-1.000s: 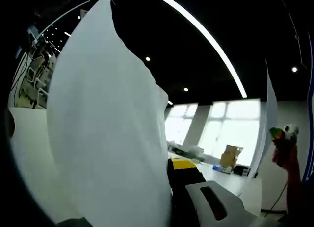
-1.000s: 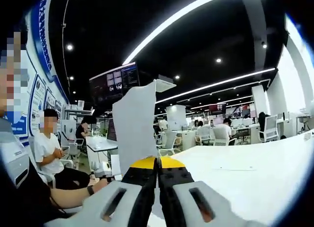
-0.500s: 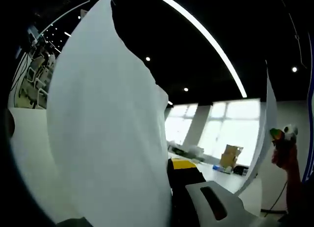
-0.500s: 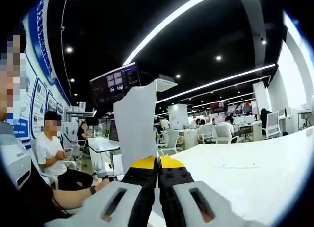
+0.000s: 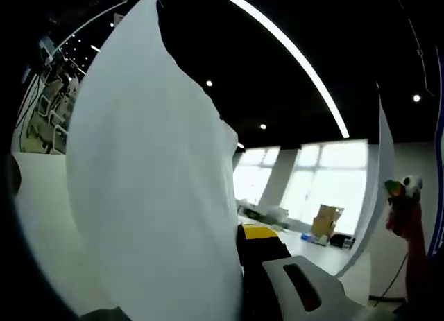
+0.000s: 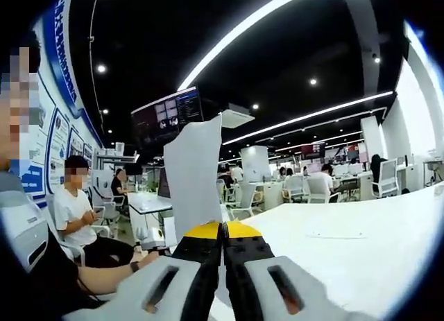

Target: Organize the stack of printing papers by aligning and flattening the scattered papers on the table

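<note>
Both tongs, left tongs and right tongs, clenched on raised paper sheets; risk of creasing through bending.

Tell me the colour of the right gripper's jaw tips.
Yellow, on black jaws with white bases. The right gripper, shut on a white paper, shows it best in the right gripper view.

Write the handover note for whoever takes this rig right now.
Right gripper: shut on paper, which stands upright above the jaws.
Left gripper: a large white sheet rises past its jaws; whether they clamp it cannot be told.
Table: one sheet lies flat on it.
Done: papers lifted.
Left: square the edges, lay them down, flatten, gather the loose sheet.
</note>
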A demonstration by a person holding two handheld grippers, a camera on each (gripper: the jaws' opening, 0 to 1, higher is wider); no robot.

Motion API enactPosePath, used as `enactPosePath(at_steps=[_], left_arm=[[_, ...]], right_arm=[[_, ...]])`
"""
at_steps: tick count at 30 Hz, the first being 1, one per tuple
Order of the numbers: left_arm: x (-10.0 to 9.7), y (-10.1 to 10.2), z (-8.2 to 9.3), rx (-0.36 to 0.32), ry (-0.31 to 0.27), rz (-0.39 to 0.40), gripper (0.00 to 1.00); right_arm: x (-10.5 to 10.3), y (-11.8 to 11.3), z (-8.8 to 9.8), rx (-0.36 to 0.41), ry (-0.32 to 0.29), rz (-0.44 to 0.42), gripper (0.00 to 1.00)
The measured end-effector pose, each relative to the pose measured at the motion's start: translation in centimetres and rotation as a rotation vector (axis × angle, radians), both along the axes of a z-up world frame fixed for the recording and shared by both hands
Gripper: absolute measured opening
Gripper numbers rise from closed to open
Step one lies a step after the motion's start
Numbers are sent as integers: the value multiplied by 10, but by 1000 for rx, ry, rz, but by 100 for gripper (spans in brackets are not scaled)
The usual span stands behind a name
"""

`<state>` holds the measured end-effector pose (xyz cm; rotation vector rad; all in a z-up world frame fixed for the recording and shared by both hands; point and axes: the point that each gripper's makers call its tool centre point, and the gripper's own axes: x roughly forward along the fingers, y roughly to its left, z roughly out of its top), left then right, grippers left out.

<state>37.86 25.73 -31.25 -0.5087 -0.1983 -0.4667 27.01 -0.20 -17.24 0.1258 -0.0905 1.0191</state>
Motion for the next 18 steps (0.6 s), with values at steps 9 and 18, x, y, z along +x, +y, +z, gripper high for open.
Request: enactPosePath(at_steps=[9, 18], left_arm=[[0, 0, 0, -1, -1, -1, 6], [0, 0, 0, -1, -1, -2, 6]], right_arm=[[-7, 4, 5, -2, -11, 20, 0], [-7, 10, 4, -5, 9, 50, 0]])
